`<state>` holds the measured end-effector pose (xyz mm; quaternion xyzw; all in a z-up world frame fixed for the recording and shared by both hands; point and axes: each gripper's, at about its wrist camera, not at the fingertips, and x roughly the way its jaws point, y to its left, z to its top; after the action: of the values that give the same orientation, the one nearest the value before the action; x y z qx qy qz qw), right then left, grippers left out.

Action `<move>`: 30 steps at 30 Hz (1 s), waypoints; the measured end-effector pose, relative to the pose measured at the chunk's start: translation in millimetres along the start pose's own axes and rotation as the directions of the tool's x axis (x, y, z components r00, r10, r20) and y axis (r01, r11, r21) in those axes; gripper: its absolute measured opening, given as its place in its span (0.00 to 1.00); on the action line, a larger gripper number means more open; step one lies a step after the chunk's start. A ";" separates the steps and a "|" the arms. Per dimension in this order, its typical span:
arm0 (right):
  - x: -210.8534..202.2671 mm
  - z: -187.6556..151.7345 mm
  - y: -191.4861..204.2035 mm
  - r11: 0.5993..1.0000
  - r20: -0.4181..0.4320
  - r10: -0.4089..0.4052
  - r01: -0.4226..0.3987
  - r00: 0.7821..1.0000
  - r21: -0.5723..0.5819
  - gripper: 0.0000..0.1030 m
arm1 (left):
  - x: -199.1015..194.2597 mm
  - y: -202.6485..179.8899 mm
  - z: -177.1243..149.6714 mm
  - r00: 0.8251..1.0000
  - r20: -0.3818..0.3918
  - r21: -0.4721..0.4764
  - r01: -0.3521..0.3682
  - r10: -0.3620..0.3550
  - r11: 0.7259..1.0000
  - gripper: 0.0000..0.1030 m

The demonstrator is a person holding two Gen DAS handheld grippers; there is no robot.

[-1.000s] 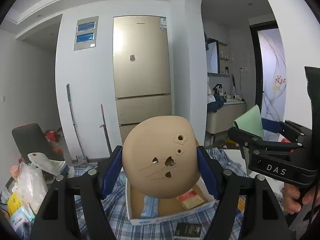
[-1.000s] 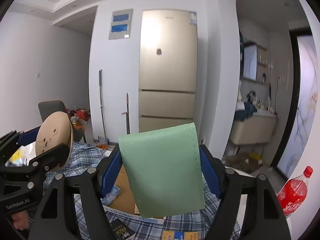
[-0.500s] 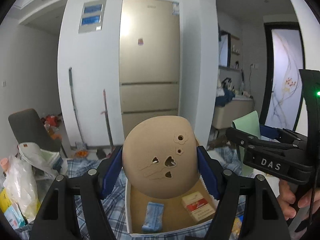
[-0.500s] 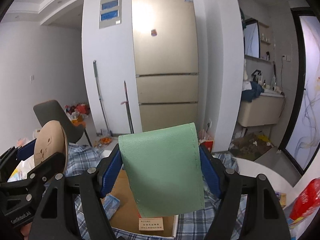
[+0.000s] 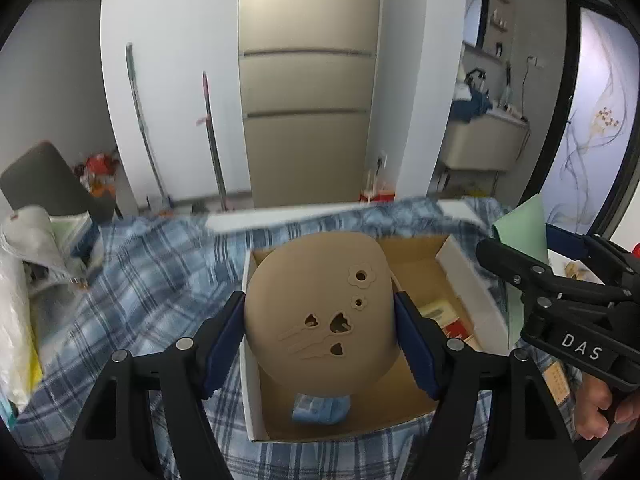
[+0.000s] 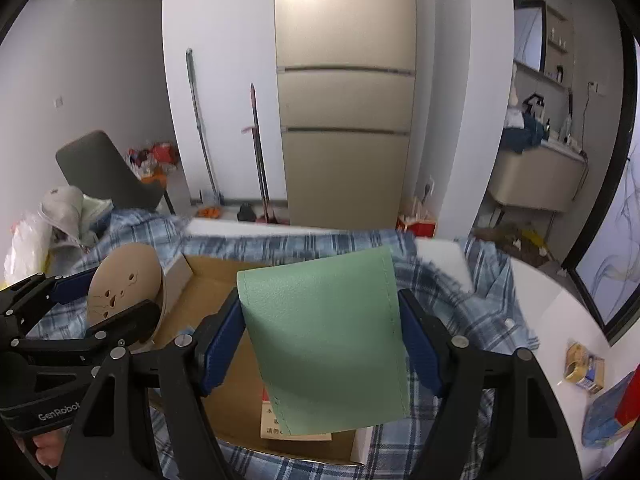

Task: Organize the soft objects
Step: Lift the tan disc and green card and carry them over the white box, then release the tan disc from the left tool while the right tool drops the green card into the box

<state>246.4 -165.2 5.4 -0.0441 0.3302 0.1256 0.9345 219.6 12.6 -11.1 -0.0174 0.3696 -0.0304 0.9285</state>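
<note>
A tan round soft pad [image 5: 320, 308] with flower and heart cut-outs sits upright between the blue pads of my left gripper [image 5: 318, 300], which is shut on it. It hangs over an open cardboard box [image 5: 250, 360]. My right gripper [image 6: 320, 300] is shut on a pale green stitched soft pad [image 6: 324, 340], held over the same box [image 6: 208, 280]. In the left wrist view the right gripper [image 5: 560, 292] and the green pad [image 5: 520, 224] show at the right. From the right wrist, the left gripper [image 6: 80, 308] and tan pad [image 6: 124, 280] are at the left.
The box stands on a blue checked cloth [image 5: 152, 272] and holds a blue packet [image 5: 320, 408] and a red-and-white carton [image 5: 452, 320]. Plastic bags [image 5: 24, 280] pile up at the left. Small packets [image 6: 584, 364] lie on the white table at the right. A fridge [image 5: 308, 80] stands behind.
Both grippers have come down and tipped forward with their pads still held. The box, earlier low in the pictures, now lies right beneath the pads.
</note>
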 end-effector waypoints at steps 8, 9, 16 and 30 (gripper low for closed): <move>33.4 -10.6 -4.1 1.000 -0.117 0.014 -0.012 0.993 0.016 0.71 | 24.9 2.6 -8.4 0.997 -0.079 -0.002 0.000 0.000 1.000 0.72; 35.4 -11.8 -3.0 1.000 -0.119 0.009 -0.008 0.993 0.006 0.71 | 26.5 2.6 -8.8 0.996 -0.084 -0.002 0.000 0.000 1.000 0.72; 45.5 -17.2 0.2 1.000 -0.153 0.016 -0.018 0.988 -0.007 0.71 | 30.6 8.2 -9.5 0.996 -0.092 -0.030 -0.018 0.015 0.999 0.78; 51.1 -17.6 -6.8 0.999 -0.176 0.032 -0.026 0.984 0.033 0.82 | 21.0 7.6 -5.6 0.998 -0.056 -0.025 -0.014 0.013 1.000 0.84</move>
<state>275.9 -164.2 -40.5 -0.0361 0.4141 0.1296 0.9002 231.3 18.7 -30.0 -0.0261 0.3959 -0.0199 0.9177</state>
